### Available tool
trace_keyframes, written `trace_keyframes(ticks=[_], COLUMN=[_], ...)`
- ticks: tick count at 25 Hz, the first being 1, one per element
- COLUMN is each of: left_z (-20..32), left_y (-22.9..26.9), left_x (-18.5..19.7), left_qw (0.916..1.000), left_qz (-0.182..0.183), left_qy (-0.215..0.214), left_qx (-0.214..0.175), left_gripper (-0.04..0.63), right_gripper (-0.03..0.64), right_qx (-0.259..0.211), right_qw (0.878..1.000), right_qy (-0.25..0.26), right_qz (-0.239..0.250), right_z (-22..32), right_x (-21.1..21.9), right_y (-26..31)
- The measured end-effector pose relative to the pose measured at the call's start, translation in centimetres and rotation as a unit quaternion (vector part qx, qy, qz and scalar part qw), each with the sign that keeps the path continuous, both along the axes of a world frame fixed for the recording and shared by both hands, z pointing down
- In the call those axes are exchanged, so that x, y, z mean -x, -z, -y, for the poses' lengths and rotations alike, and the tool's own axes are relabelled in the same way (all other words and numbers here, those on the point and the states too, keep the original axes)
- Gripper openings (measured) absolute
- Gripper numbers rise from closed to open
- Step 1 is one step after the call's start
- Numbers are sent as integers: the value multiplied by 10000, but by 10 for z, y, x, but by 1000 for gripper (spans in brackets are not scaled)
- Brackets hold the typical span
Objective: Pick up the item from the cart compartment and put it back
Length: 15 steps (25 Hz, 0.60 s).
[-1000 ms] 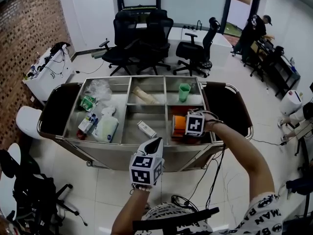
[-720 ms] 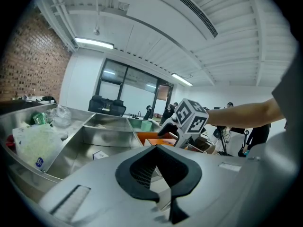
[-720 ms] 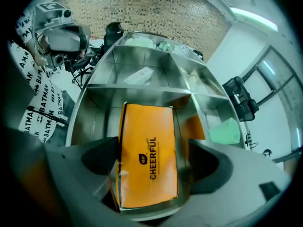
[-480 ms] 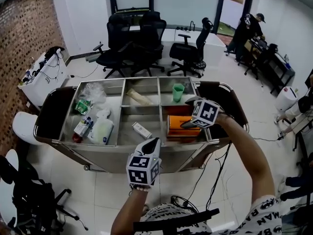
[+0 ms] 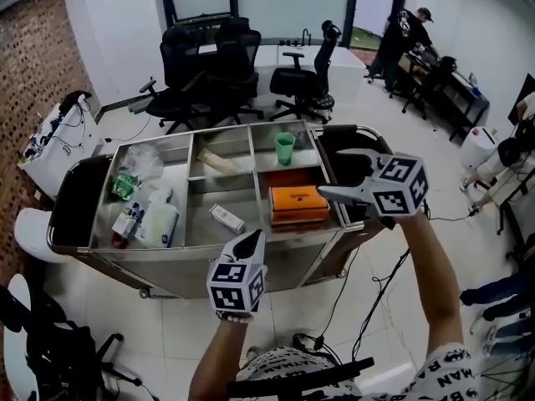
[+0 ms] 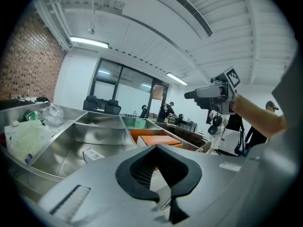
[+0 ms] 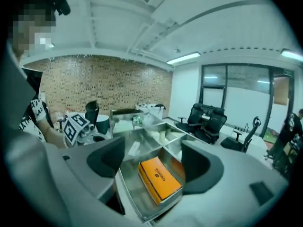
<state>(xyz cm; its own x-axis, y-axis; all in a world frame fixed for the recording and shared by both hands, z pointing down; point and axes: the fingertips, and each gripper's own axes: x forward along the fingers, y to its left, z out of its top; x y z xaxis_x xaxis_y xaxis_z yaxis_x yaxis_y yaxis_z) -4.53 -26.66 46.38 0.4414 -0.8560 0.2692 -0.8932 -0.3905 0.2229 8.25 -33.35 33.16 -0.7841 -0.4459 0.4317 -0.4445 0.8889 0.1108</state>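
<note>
**Orange box lies in the cart; both tongs empty**

The orange box (image 5: 298, 200) lies flat in the front right compartment of the metal cart (image 5: 201, 256). Nothing touches it. Behind it, in the back right compartment, stands a green cup (image 5: 285, 148). A small white box (image 5: 226, 218) lies in the middle front compartment.

The right gripper (image 5: 338, 175) is held up at the cart's right end, clear of the box and pointing back across the cart. Its jaws stand wide apart and are closing, with nothing between them. In the right gripper view the box (image 7: 159, 178) shows down in its compartment, framed by the two jaws but well apart from them.

The left gripper (image 5: 251, 242) hovers in front of the cart's near wall, roughly in line with the middle compartment. Its jaws are pressed together at the tips and hold nothing. The left gripper view shows the same closed tips (image 6: 163, 174), with the cart's compartments beyond them.
</note>
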Motion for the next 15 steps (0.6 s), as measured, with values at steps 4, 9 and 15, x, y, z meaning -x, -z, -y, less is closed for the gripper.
trace_keyframes(ticks=[4, 9, 15], left_z=[-10, -30, -57], left_y=[-6, -7, -8], left_x=[-7, -17, -23], left_qw=[10000, 9998, 9997], left_qz=[1, -5, -25], left_qy=[-85, -189, -197], left_qx=[-14, -105, -142], left_gripper=[2, 2, 2], right_gripper=[262, 55, 2], right_qx=[-470, -981, -541], right_qw=[9938, 9752, 9546], right_qy=[-611, -1489, -2224], right_qz=[797, 1309, 1905], right_z=[-34, -73, -114], right_x=[-23, -53, -71], right_y=[18, 9, -34])
